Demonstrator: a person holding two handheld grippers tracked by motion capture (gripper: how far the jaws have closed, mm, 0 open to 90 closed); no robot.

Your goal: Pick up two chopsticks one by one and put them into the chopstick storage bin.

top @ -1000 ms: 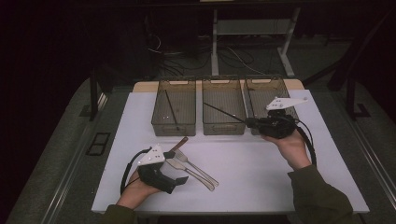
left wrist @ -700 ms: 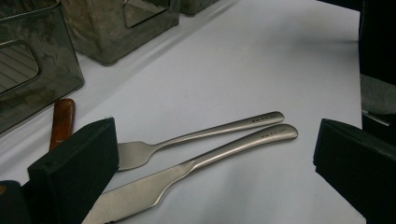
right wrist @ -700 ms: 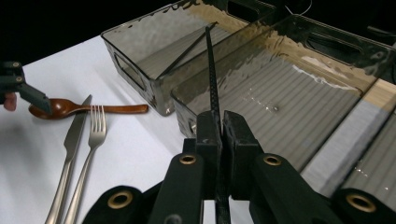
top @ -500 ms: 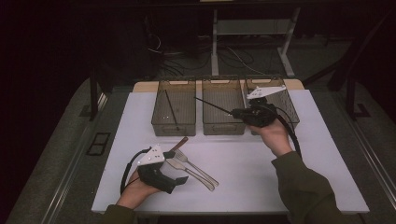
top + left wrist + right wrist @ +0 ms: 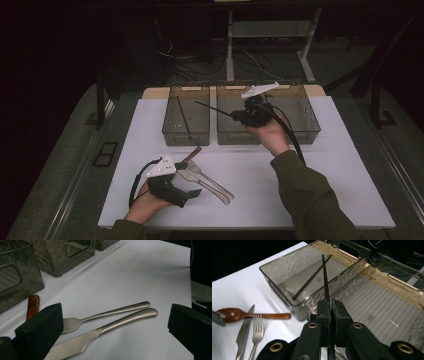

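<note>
In the left gripper view we lose the knife's [image 5: 100, 333] blade tip behind the near pad, and most of the wooden spoon [image 5: 32, 306] too. In the right gripper view the spoon's bowl is partly covered at the left edge, and the held chopstick's [image 5: 325, 285] lower end is buried between the pads.

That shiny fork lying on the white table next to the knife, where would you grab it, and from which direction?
Probably by the bare end of the fork's handle, coming from straight above with one of the fingers on each long side. The fork lies flat on the table, the knife runs close beside it, and their handle ends sit slightly apart, leaving a little room there.
</note>
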